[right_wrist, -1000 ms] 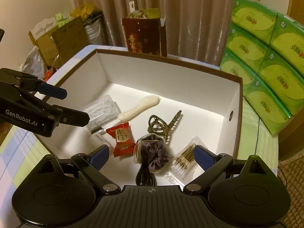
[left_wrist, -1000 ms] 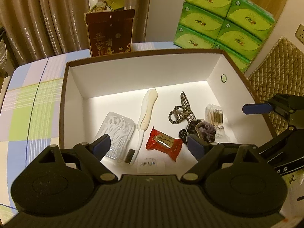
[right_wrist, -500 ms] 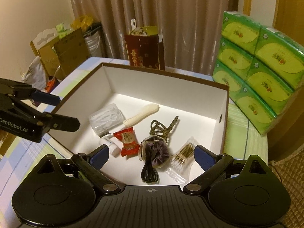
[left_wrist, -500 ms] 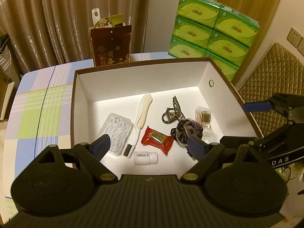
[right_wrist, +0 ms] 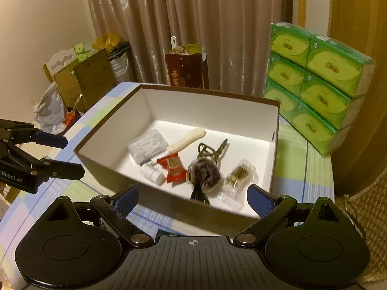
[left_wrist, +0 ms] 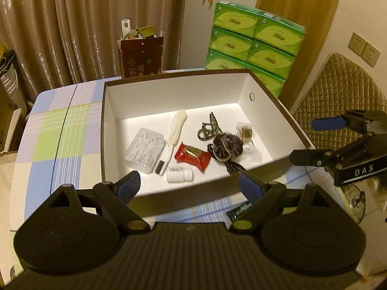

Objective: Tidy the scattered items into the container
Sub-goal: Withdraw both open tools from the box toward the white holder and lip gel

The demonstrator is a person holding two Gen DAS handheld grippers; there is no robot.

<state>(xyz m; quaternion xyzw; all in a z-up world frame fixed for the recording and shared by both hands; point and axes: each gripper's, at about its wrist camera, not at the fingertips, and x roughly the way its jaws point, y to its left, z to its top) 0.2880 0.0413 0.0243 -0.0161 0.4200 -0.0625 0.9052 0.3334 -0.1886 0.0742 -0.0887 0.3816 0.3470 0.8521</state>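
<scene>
My left gripper [left_wrist: 187,185] hangs above the near edge of the box [left_wrist: 183,75], its blue-padded jaws spread wide with nothing between them. My right gripper [right_wrist: 192,199] is likewise spread and empty, positioned over the near wall of the same box.

The box is brown outside and white inside, and stands on a table covered by a checked cloth [left_wrist: 55,130]. All task items lie on its floor:
- clear case of floss picks [left_wrist: 145,148], at the left;
- cream-handled brush [left_wrist: 175,135], just beside the case;
- small white bottle [left_wrist: 179,174], lying on its side nearest the front wall;
- red snack packet [left_wrist: 192,157], between the brush and the scrunchie;
- dark purple scrunchie [left_wrist: 227,146], resting on a black cable [left_wrist: 233,166];
- patterned hair claw [left_wrist: 208,130], behind the scrunchie;
- clear bag of cotton swabs [left_wrist: 248,136], at the right.

A dark red carton [left_wrist: 141,56] stands behind the box. Green tissue packs [left_wrist: 251,46] are stacked at the rear right.
</scene>
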